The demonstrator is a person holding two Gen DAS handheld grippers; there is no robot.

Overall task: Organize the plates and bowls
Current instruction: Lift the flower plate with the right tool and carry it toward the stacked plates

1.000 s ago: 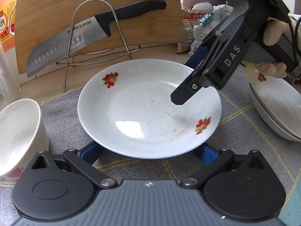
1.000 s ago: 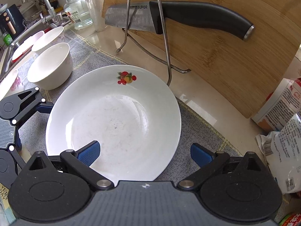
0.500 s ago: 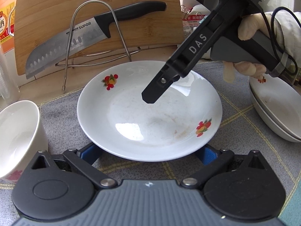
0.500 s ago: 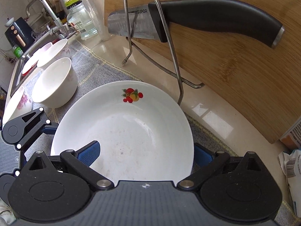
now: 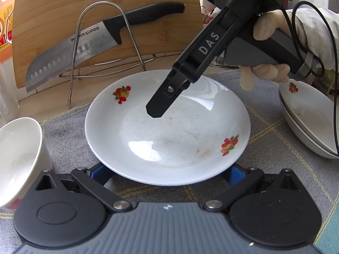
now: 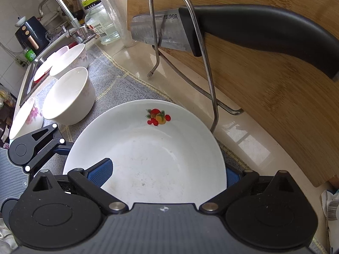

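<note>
knife point(image 5: 89, 48) in wire rack point(image 5: 101, 42) | bamboo cutting board point(image 5: 53, 10) behind | grey mat point(image 5: 63, 139)

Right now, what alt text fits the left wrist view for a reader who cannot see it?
A white fruit-patterned plate lies on a grey mat between the open left gripper fingers, with the right gripper over it. Behind, a knife leans on a cutting board.
</note>
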